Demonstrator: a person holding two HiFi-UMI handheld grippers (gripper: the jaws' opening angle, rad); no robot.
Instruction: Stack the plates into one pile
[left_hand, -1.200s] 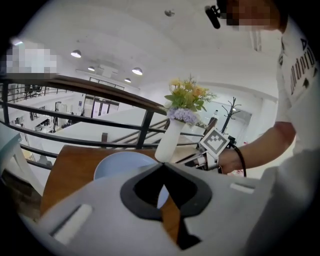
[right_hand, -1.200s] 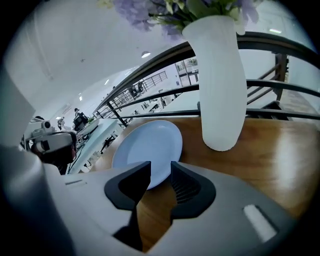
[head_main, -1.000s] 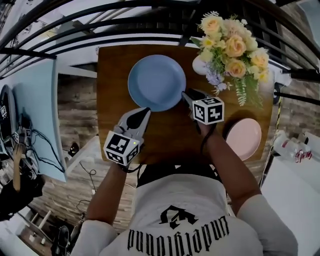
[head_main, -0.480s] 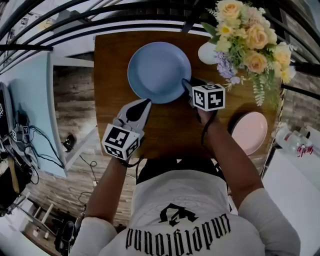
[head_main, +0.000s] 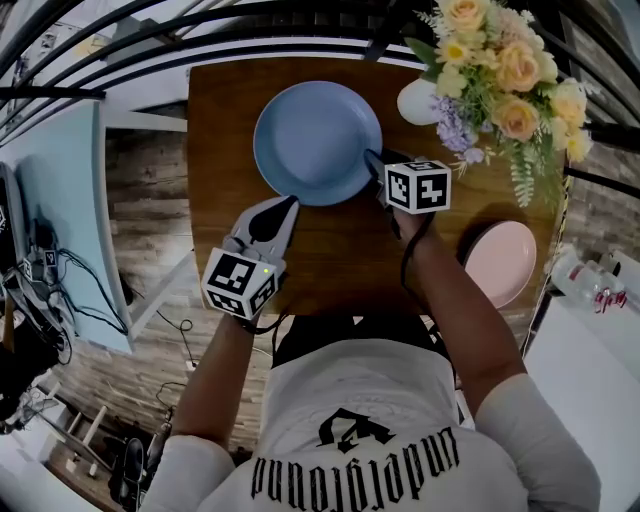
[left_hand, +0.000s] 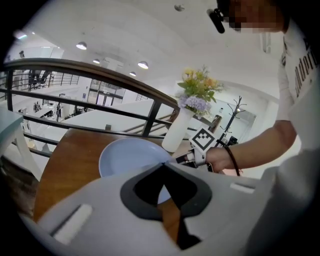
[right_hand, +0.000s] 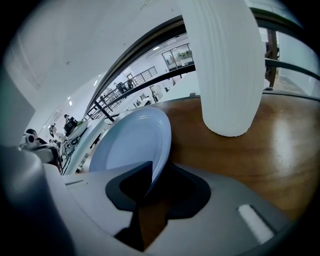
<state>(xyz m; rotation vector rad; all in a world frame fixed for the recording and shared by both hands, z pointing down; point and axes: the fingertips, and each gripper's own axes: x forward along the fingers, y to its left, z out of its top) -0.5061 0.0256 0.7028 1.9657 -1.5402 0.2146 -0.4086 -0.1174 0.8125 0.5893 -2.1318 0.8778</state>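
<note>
the blue plate (head_main: 315, 140) is laid flat on the table (head_main: 330, 265) beside the vase (head_main: 415, 100). its rim is pinched by the right gripper (head_main: 372, 160), whose jaws have just been closing. the left gripper (head_main: 290, 203) is held near it, jaws together, empty. the pink plate (head_main: 500, 262) is set well apart.
</note>
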